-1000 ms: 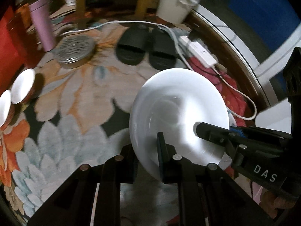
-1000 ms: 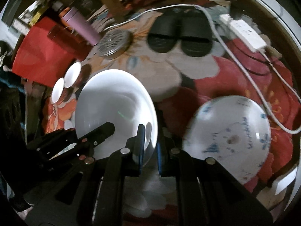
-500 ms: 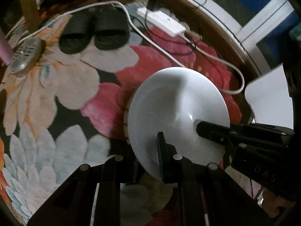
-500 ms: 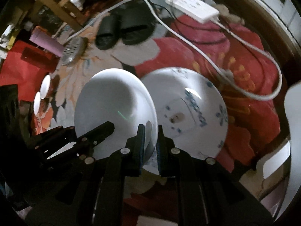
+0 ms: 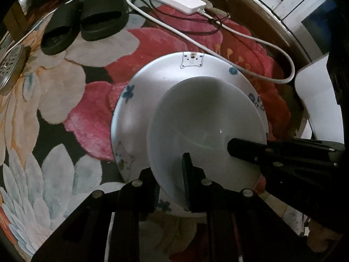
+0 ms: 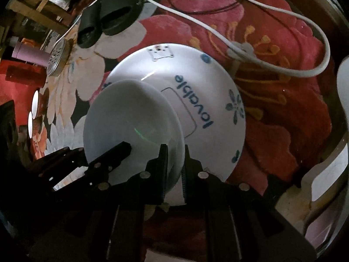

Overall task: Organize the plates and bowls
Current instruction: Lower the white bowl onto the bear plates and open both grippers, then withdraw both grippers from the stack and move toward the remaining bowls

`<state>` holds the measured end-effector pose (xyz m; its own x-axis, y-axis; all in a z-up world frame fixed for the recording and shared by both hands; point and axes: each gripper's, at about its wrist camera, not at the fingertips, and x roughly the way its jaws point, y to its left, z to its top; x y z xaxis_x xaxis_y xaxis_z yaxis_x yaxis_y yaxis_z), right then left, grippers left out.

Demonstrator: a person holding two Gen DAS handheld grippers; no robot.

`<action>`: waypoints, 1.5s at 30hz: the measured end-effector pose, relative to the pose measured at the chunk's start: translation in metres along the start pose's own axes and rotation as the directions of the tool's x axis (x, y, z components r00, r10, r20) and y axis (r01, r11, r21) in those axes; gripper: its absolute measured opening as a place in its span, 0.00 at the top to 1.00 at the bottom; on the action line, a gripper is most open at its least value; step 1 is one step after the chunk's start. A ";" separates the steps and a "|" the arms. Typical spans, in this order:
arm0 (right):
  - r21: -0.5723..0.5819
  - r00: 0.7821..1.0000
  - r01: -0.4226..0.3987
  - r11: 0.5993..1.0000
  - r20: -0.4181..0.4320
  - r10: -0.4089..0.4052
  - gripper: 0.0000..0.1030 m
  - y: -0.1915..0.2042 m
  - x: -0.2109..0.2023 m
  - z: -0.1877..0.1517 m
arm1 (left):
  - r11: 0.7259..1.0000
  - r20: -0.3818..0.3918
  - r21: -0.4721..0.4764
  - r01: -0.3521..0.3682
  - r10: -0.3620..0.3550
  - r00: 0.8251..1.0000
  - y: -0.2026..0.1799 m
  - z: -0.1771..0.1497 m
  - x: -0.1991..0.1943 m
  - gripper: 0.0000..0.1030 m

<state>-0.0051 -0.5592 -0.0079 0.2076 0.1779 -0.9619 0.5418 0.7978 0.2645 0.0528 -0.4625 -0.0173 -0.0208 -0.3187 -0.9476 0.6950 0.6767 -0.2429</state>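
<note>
I hold the plain white plate (image 5: 207, 126) by opposite rims, my left tongs (image 5: 172, 174) and right tongs (image 6: 175, 163) both clenched on it, right above the patterned plate (image 6: 196, 91) on the rug (image 5: 65, 87). Uneven release could tip it, chipping either plate.

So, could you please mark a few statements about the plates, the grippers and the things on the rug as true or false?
1. Both grippers, left and right, clamp the plain white plate by its rim. True.
2. The plain white plate is over the printed plate. True.
3. The printed plate carries red lettering. False: the lettering is blue.
4. A pair of black slippers sits on the floral rug. True.
5. The white cable lies across the printed plate. False: it runs beyond the plate, on the rug.
</note>
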 end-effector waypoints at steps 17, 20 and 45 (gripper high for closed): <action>0.009 1.000 -0.013 1.000 0.000 0.013 0.85 -0.001 0.008 0.005 | 1.000 0.004 -0.017 0.021 -0.021 1.000 0.009 -0.001 0.000 0.43; -0.003 1.000 -0.010 1.000 0.022 0.010 0.80 0.003 0.000 0.004 | 1.000 0.051 -0.003 0.027 -0.027 0.998 0.010 -0.004 -0.016 0.34; -0.081 0.972 0.074 0.994 0.229 -0.053 0.08 0.079 -0.044 -0.014 | 0.990 0.221 -0.133 -0.042 0.070 0.973 0.104 -0.054 -0.107 0.01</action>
<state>0.0177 -0.4959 0.0546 0.3597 -0.0017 -0.9331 0.4876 0.8530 0.1864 0.0886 -0.3222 0.0472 0.1875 -0.4089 -0.8931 0.5939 0.7714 -0.2285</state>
